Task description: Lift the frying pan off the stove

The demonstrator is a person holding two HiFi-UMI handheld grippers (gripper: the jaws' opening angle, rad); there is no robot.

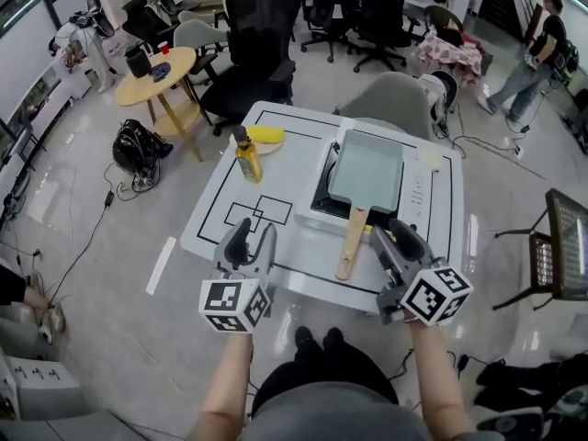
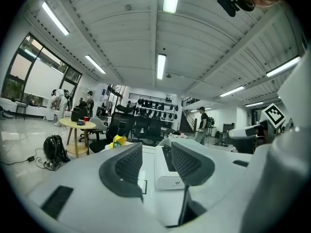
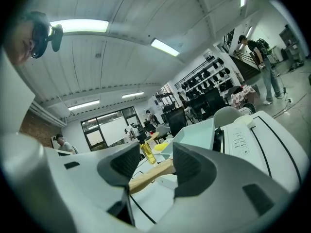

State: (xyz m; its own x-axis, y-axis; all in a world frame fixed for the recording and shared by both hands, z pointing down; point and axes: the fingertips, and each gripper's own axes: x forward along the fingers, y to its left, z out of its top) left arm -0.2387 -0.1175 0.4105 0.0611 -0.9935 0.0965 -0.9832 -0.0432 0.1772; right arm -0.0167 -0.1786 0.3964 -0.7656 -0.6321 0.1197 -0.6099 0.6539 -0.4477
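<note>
Head view: white table (image 1: 219,211) standing in an office with black chairs (image 1: 257,35). Frying pan (image 1: 367,165) sitting on the stove (image 1: 322,194), long axis running away from the person, wooden handle (image 1: 352,243) pointing back at them. Left gripper (image 1: 251,238) and right gripper (image 1: 393,238) hovering level at the near edge.
Left gripper view: jaws spread, nothing between.
Right gripper view: jaws spread, handle showing in the gap, unpinched.

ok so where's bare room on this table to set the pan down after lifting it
Bare: the near-left table, between the oil bottle and the left tool, with only black lines. Crowded: the stove and pan fill the right half, the wooden handle juts toward the right tool, and a yellow item sits far left.
</note>
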